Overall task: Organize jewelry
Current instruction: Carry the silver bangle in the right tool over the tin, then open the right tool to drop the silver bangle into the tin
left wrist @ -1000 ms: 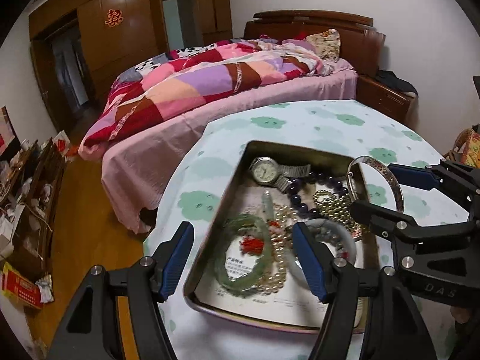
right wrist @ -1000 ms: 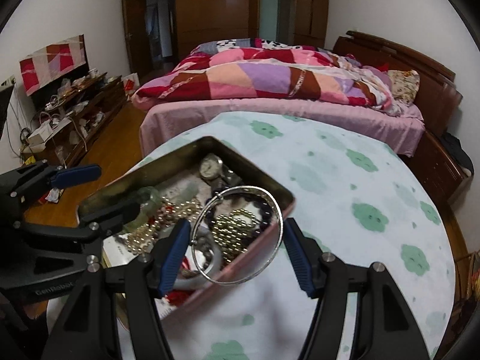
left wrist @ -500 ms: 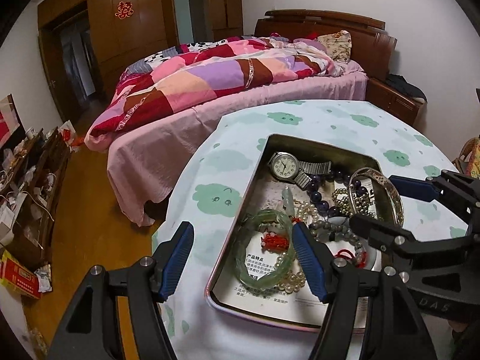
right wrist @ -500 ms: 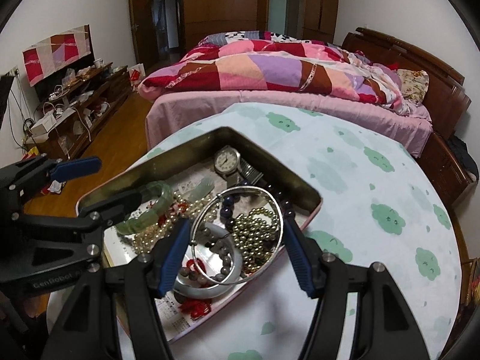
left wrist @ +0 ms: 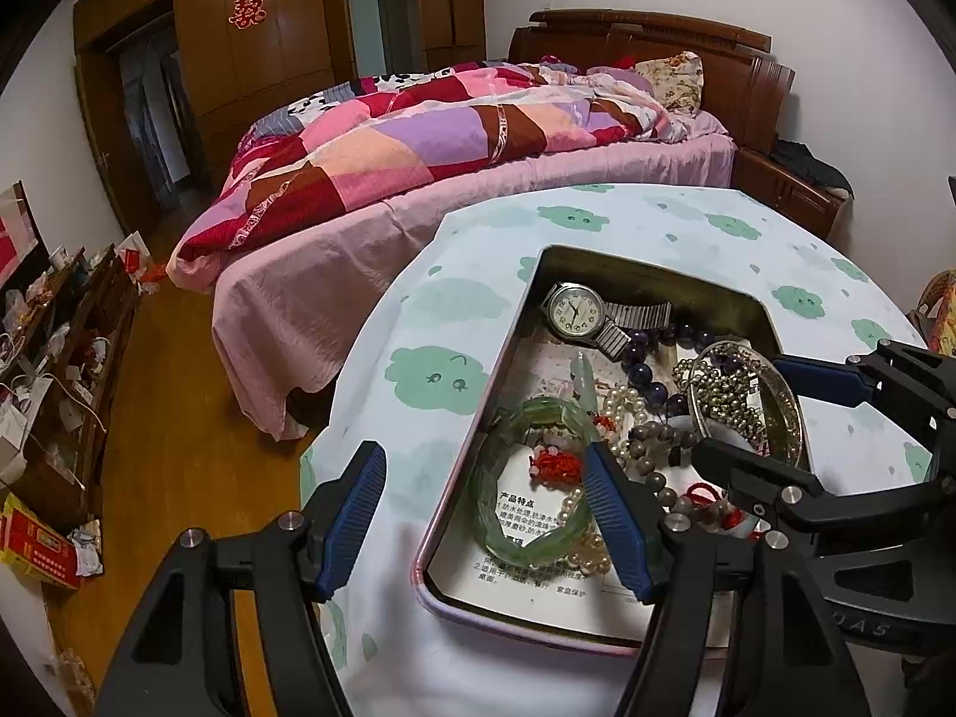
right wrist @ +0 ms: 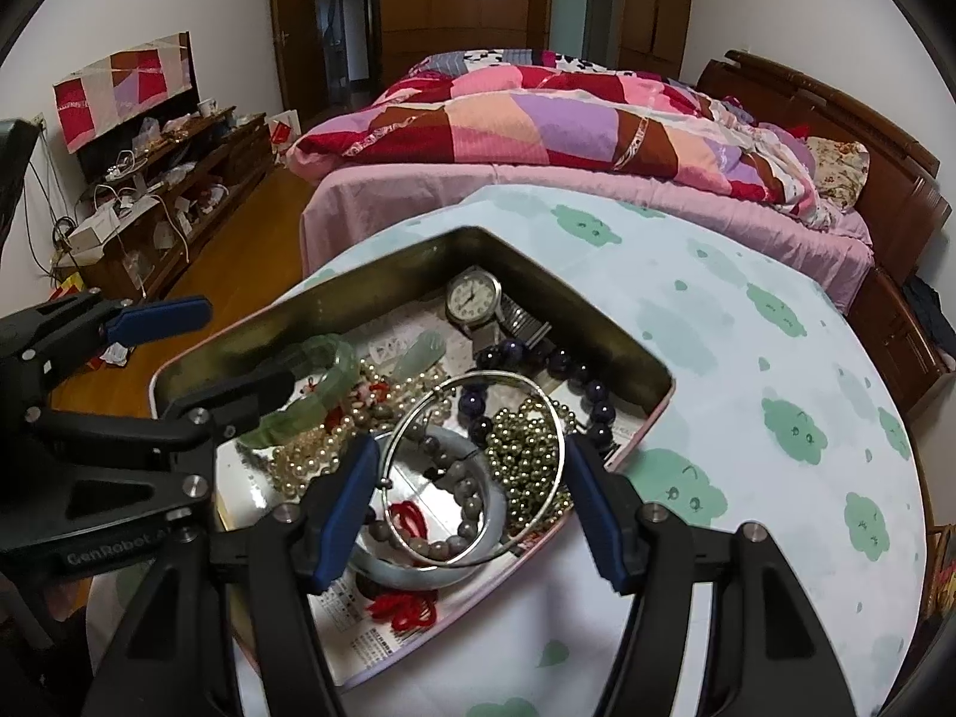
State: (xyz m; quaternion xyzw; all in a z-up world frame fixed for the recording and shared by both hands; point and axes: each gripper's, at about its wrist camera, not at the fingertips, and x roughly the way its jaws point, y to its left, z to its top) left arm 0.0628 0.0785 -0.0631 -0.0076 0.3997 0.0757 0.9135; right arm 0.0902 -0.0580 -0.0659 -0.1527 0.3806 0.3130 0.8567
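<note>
A metal tin point(left wrist: 651, 275) point(right wrist: 370, 266) on the round table holds a watch point(left wrist: 575, 309) point(right wrist: 473, 297), a green jade bangle point(left wrist: 526, 496) point(right wrist: 316, 358), pearls, dark beads point(right wrist: 561, 361) and gold beads point(right wrist: 526, 448). My right gripper point(right wrist: 472, 508) is shut on a silver bangle point(right wrist: 555, 418), held across its width over the tin's near right corner; the bangle also shows in the left wrist view point(left wrist: 791, 400). My left gripper point(left wrist: 484, 514) is open and empty, straddling the tin's left wall above the green bangle.
The table point(right wrist: 747, 370) has a white cloth with green cloud prints. A bed point(left wrist: 478, 137) with a patchwork quilt stands behind it. A cluttered low cabinet point(right wrist: 161, 191) lines the left wall across the wood floor.
Both grippers have drawn back and shifted left over the tin. The right gripper still holds the silver bangle, now lower over the beads. The left gripper stays open.
</note>
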